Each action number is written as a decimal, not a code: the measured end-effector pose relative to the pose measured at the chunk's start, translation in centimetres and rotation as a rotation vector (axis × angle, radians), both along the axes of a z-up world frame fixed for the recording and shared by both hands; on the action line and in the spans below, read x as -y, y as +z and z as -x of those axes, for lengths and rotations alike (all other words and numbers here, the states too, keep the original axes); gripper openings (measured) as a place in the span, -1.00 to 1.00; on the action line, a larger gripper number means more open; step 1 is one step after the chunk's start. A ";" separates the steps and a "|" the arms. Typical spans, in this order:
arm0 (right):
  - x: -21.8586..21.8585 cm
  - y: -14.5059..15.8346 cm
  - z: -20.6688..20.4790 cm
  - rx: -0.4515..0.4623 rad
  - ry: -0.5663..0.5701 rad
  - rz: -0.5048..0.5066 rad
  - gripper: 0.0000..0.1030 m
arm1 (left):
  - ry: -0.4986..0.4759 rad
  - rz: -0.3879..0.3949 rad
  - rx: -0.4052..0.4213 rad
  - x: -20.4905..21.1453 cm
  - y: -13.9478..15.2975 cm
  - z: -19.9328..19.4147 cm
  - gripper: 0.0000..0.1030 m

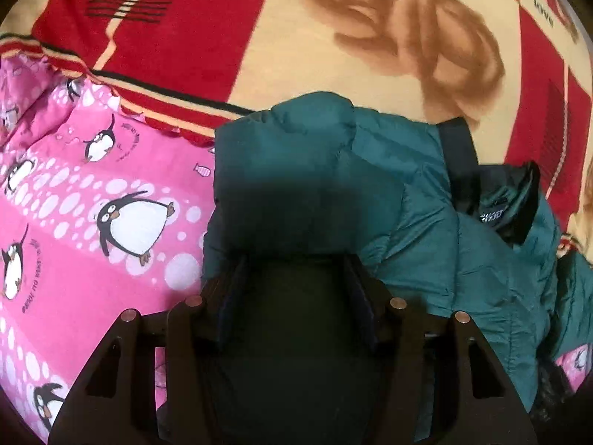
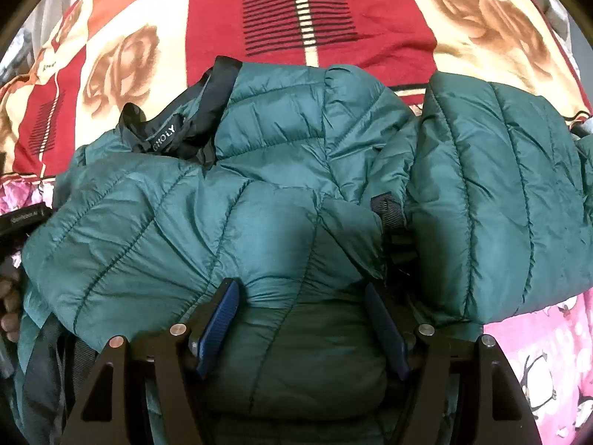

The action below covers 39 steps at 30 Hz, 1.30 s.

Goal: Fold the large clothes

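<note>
A teal quilted puffer jacket (image 2: pixel 281 193) lies bunched on the bed; its dark collar with a label (image 2: pixel 163 137) points to the far left. My right gripper (image 2: pixel 300 289) stands wide apart with a padded fold of the jacket between its blue pads (image 2: pixel 218 319). In the left wrist view the jacket (image 1: pixel 426 230) fills the middle and right. My left gripper (image 1: pixel 296 263) also stands wide apart around a thick fold of the jacket, in shadow. Whether either gripper presses the fabric is unclear.
A red and cream blanket with rose prints (image 1: pixel 296 37) covers the far part of the bed. A pink penguin-print sheet (image 1: pixel 92 222) lies to the left and also shows in the right wrist view (image 2: pixel 548 363). The other gripper's body (image 2: pixel 22 218) shows at the left edge.
</note>
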State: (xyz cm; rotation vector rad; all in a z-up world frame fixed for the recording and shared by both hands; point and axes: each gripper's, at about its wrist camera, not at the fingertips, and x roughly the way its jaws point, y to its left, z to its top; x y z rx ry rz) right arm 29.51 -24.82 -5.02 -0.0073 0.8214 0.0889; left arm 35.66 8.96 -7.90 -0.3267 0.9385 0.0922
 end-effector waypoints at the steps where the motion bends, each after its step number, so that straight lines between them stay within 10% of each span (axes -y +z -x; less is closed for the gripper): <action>1: 0.0 0.0 0.0 -0.001 0.000 0.002 0.32 | 0.000 -0.014 0.001 0.0 0.4 0.1 0.05; 19: -1.0 1.1 0.2 -0.040 0.008 0.071 0.32 | -0.044 -0.021 0.215 1.8 7.8 27.5 0.08; 25: -0.3 5.5 3.1 -0.050 0.011 0.090 0.32 | 0.009 -0.072 0.241 1.6 7.4 28.8 0.09; 29: 2.1 9.0 7.0 0.040 0.025 0.122 0.32 | 0.055 -0.120 0.242 1.6 7.5 29.0 0.46; 39: 20.3 11.6 16.1 0.124 -0.219 0.099 0.33 | 0.023 -0.167 0.219 3.2 7.4 29.3 0.58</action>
